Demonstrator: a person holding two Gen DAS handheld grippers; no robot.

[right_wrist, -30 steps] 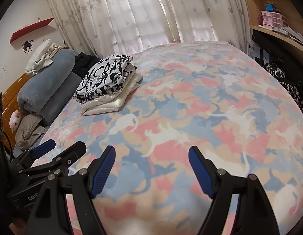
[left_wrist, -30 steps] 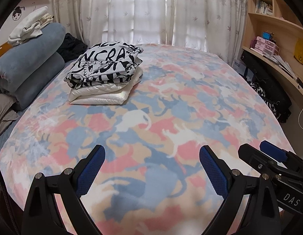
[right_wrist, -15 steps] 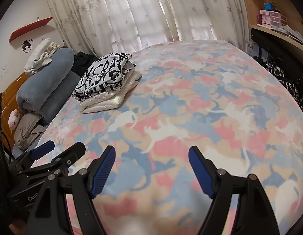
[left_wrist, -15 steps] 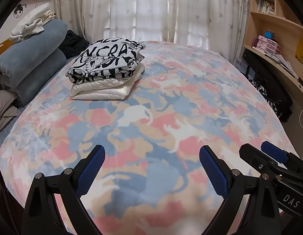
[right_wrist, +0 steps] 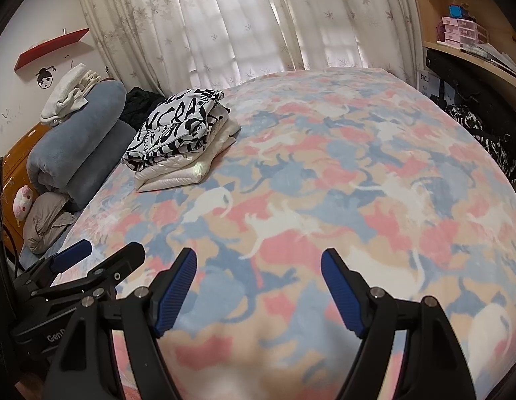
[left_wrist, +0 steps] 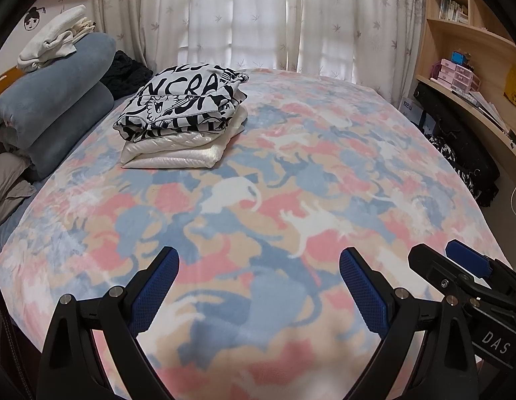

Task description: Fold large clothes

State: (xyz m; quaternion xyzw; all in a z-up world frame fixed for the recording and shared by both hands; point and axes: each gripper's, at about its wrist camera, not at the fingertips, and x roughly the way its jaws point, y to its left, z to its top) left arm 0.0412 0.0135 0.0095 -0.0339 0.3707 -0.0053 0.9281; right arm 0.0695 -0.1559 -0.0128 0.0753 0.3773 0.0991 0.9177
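A folded black-and-white printed garment (left_wrist: 181, 103) (right_wrist: 178, 126) lies on top of a folded cream garment (left_wrist: 178, 151) (right_wrist: 181, 171), stacked at the far left of the bed. My left gripper (left_wrist: 258, 263) hangs open above the near edge of the pink, blue and beige blanket (left_wrist: 291, 183), nothing between its blue pads. My right gripper (right_wrist: 258, 263) is open too, over the same near edge, and is empty. In each wrist view the other gripper shows at the side, right in the left view (left_wrist: 464, 273), left in the right view (right_wrist: 91, 266).
Rolled blue-grey bedding (left_wrist: 51, 100) with white clothes (left_wrist: 54, 40) on top lies at the left, a dark garment (left_wrist: 124, 73) behind it. Curtains (left_wrist: 258, 16) hang past the bed. A wooden desk and shelves (left_wrist: 471, 100) run along the right, with dark bags (left_wrist: 458, 146) below.
Both views have shifted slightly, so the stack and the room sit a little differently in frame. The grippers stay open and empty and the clothes have not moved.
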